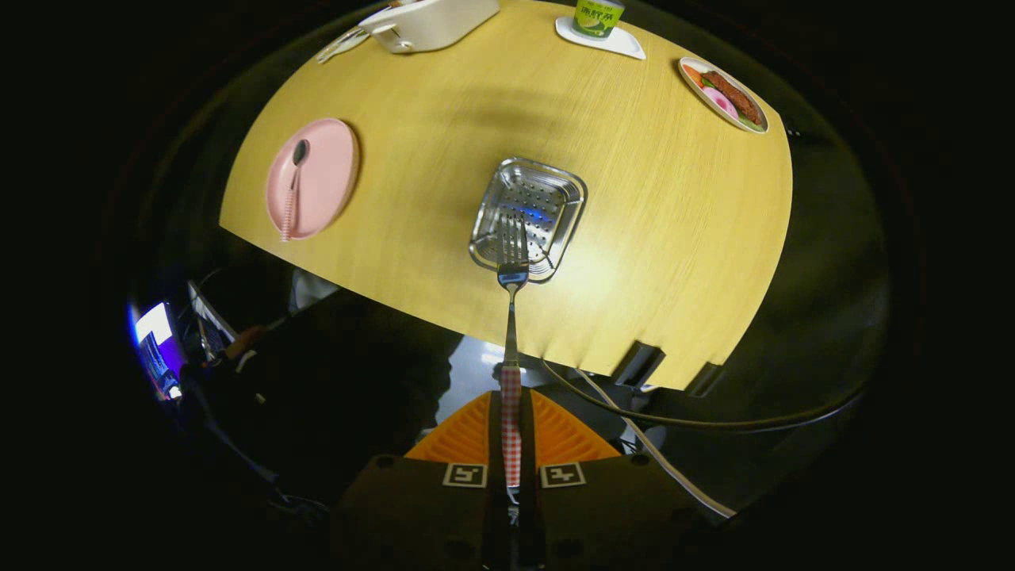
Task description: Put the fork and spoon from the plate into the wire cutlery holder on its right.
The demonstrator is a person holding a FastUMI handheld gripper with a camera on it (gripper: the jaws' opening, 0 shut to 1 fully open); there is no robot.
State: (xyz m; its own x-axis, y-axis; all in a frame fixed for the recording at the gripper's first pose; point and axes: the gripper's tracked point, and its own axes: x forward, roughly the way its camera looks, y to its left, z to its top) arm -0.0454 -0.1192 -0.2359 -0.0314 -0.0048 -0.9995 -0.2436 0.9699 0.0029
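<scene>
The gripper (pixel 511 432) is raised above the near table edge, fingers pointing toward 12 o'clock and clamped together on the checked handle of the fork (pixel 511 317). The fork's tines reach over the near rim of the perforated metal cutlery holder (pixel 530 218). At 10 o'clock from the holder, a pink plate (pixel 325 170) carries the spoon (pixel 293 190). A green can (pixel 599 16) on a white coaster bears writing too small to read. The surface is a light wood-grain table (pixel 650 222); a food plate (pixel 723 93) sits at 1 o'clock.
</scene>
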